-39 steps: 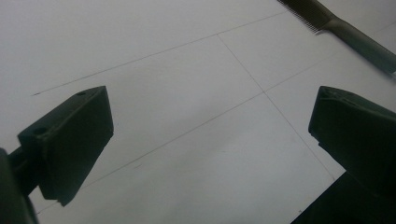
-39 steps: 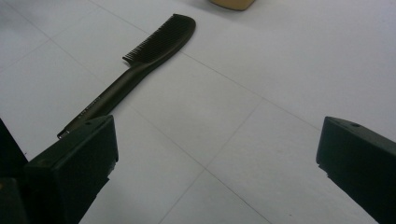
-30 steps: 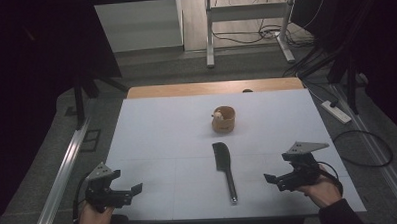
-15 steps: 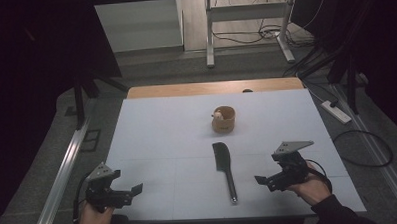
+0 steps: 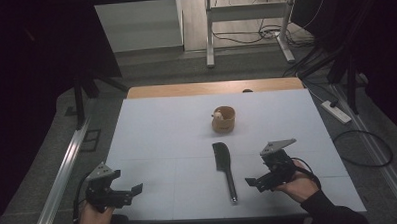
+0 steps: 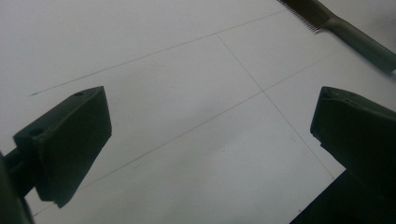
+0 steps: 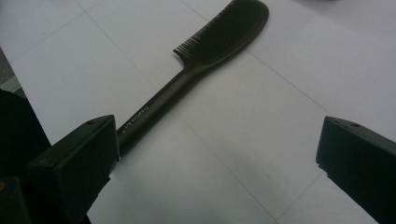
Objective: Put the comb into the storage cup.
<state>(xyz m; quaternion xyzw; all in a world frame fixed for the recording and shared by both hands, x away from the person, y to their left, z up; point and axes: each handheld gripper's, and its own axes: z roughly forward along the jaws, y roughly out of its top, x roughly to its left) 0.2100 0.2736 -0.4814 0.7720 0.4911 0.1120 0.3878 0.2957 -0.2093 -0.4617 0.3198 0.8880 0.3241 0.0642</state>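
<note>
Bare table (image 5: 167, 143) around comb (image 5: 224, 166); cup (image 5: 223, 119) well beyond.

Table (image 5: 152, 143): white top, faint grid lines, wooden strip along far edge. Comb (image 5: 224, 166) lies flat near middle, toward near edge; dark, toothed head pointing away, handle toward person, small white lettering on handle. Wooden cup (image 5: 223, 119) stands upright beyond comb, apart from it, something pale inside at rim. Small dark item (image 5: 247, 91) at far edge on wooden strip, too small to tell.
</note>
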